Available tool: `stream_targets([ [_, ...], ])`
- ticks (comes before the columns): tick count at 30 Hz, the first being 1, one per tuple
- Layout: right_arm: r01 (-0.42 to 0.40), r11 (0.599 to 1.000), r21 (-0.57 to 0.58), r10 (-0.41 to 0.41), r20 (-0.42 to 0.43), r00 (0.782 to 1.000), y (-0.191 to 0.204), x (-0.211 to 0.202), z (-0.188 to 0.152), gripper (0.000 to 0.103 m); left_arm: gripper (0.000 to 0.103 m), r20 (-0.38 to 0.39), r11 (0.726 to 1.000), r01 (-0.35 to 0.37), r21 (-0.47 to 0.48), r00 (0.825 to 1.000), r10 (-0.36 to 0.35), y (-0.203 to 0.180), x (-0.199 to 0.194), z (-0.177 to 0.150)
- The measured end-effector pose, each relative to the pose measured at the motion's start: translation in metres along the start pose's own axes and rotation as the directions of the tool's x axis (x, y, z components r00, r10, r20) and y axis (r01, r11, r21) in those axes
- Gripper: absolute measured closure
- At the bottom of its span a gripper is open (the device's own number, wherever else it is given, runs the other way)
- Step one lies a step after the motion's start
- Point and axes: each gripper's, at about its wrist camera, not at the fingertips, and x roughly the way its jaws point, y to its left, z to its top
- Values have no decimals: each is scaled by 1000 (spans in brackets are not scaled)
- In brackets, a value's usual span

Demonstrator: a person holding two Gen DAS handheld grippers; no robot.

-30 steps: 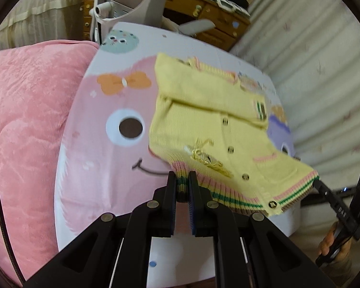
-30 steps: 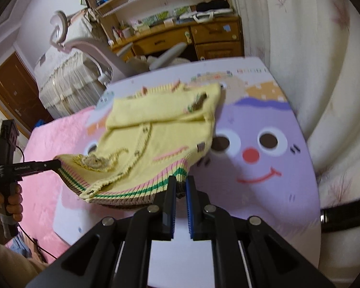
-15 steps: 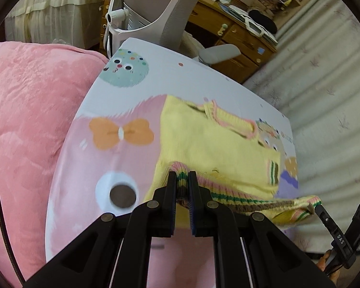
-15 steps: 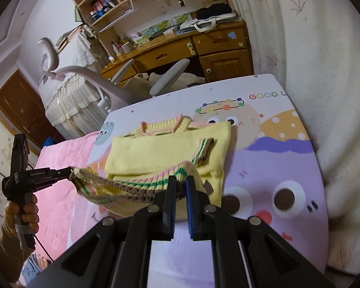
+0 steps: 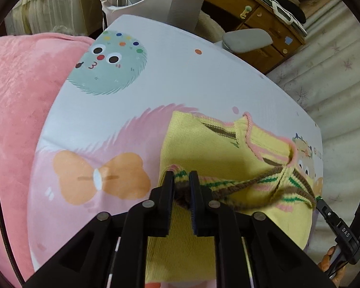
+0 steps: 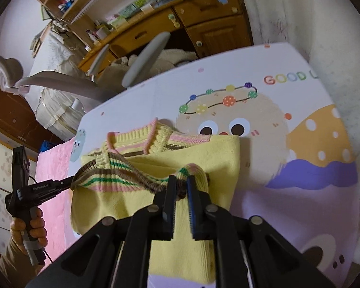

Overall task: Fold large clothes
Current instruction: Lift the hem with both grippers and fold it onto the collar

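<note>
A yellow knitted cardigan (image 5: 204,148) with a pink neck trim and a striped hem lies on the cartoon-printed mat (image 5: 136,91); it also shows in the right wrist view (image 6: 204,158). My left gripper (image 5: 182,180) is shut on the left corner of the striped hem. My right gripper (image 6: 180,182) is shut on the right corner of the hem (image 6: 122,175). Both hold the hem stretched just above the upper part of the cardigan, near the neckline (image 6: 153,132). The lower body is doubled under the hem.
A pink blanket (image 5: 19,110) lies left of the mat. A white office chair (image 5: 156,2) and a wooden desk (image 6: 180,21) stand beyond the far edge. A pale curtain (image 5: 328,67) hangs on the right side. The mat (image 6: 300,144) has bare room around the cardigan.
Both grippers have carried the striped hem forward and down, from the near edge up over the cardigan toward the neckline. The garment now lies folded in half.
</note>
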Motion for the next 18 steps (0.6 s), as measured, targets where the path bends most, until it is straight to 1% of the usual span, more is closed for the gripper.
stream_targets([
  [1, -15, 1000, 4, 15, 2, 1000, -2, 1, 2, 91, 86, -3, 1000, 16, -9, 1000, -16, 2, 2, 2],
  [2, -24, 1000, 3, 24, 7, 1000, -3, 0, 2, 84, 81, -6, 999, 42, -21, 999, -43, 4, 2, 4],
  [4, -41, 999, -24, 42, 27, 999, -3, -4, 3, 76, 62, -5, 996, 85, -29, 996, -86, 7, 4, 6],
  [5, -47, 998, -50, 49, 35, 998, -2, -6, 3, 75, 42, 1, 995, 97, -29, 995, -97, 8, 3, 7],
  [6, -49, 996, -76, 52, 35, 998, -1, -7, 3, 75, 34, 12, 994, 109, -27, 994, -109, 11, 1, 7],
  [7, -50, 993, -103, 53, 27, 998, 0, -6, 4, 73, 33, 25, 990, 137, -18, 990, -136, 13, 0, 8],
  [9, -45, 988, -150, 47, 11, 999, 2, -2, 4, 73, 33, 24, 981, 192, -5, 981, -192, 16, 2, 9],
  [13, -2, 977, -212, -1, -15, 1000, 0, 12, 4, 73, 33, 26, 972, 233, 34, 972, -234, 17, 6, 10],
  [16, 18, 977, -214, -23, -20, 1000, -6, 20, 7, 73, 34, 40, 971, 221, 91, 973, -226, 13, 7, 8],
  [17, 14, 978, -208, -19, -23, 1000, -8, 23, 8, 73, 39, 43, 971, 214, 107, 975, -220, 13, 7, 9],
  [18, 8, 980, -200, -13, -25, 1000, -10, 25, 9, 73, 49, 48, 969, 206, 136, 976, -214, 9, 8, 9],
])
